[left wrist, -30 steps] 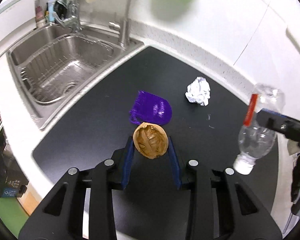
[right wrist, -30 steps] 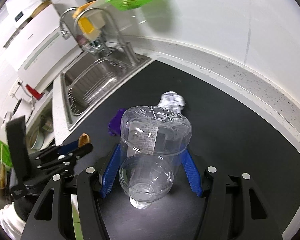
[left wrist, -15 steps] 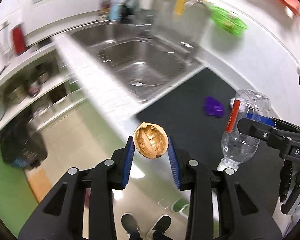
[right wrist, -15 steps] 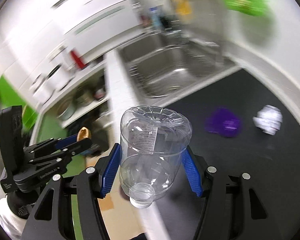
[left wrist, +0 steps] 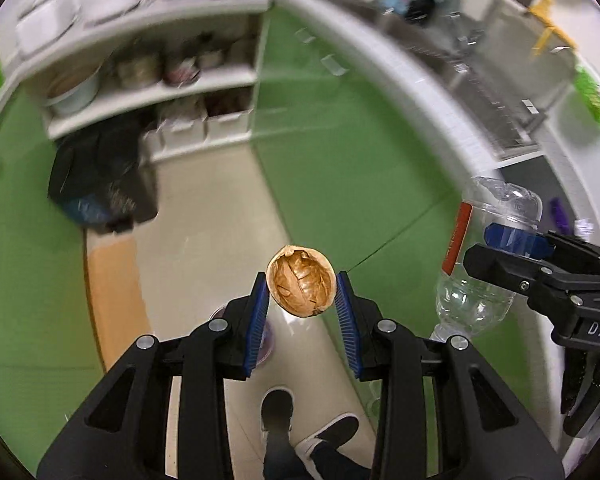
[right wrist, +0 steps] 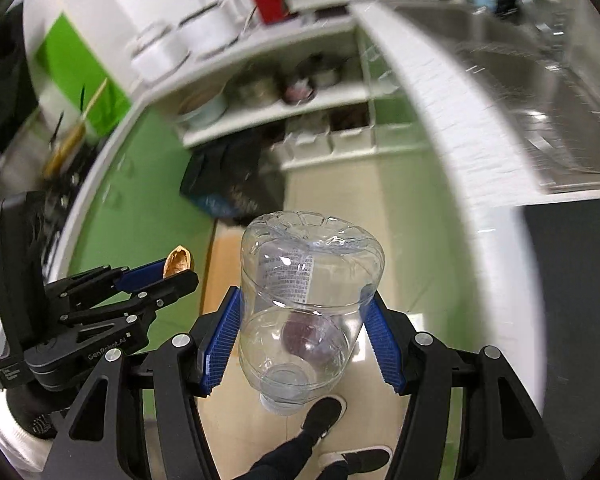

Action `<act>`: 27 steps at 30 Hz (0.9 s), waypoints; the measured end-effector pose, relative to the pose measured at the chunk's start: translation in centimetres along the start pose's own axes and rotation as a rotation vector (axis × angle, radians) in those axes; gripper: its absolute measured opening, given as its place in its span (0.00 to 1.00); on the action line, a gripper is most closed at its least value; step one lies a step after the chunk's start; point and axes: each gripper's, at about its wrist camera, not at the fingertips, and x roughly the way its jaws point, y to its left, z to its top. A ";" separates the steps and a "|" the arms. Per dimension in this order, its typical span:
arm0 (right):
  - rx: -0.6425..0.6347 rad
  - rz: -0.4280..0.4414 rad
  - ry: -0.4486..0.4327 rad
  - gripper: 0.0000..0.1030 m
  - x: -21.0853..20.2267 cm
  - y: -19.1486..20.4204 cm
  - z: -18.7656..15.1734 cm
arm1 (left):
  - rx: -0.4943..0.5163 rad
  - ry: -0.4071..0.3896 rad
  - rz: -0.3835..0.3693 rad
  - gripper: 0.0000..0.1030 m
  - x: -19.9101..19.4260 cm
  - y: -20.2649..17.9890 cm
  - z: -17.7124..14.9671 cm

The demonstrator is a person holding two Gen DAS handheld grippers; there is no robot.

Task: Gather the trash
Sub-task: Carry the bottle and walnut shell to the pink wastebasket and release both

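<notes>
Left gripper (left wrist: pixel 302 300) jaws pinching brown walnut half-shell (left wrist: pixel 301 287); right gripper (right wrist: pixel 302 336) jaws clamping clear plastic bottle (right wrist: pixel 306 292), cap down, above beige floor (left wrist: pixel 188 216).

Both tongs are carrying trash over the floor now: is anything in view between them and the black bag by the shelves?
Nothing visible. The walnut shell and plastic bottle hang over open floor, with bare tile leading to the black bag.
</notes>
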 end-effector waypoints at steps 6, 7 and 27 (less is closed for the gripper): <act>-0.051 0.005 0.094 0.57 11.2 1.0 -2.4 | -0.079 0.089 -0.001 0.33 9.8 6.3 -4.8; -0.061 -0.001 0.109 0.57 13.2 0.9 -3.2 | -0.089 0.108 0.003 0.33 12.2 7.3 -5.9; -0.063 -0.032 0.271 0.57 34.5 -2.1 -11.6 | -0.220 0.208 0.029 0.97 33.8 17.7 -17.2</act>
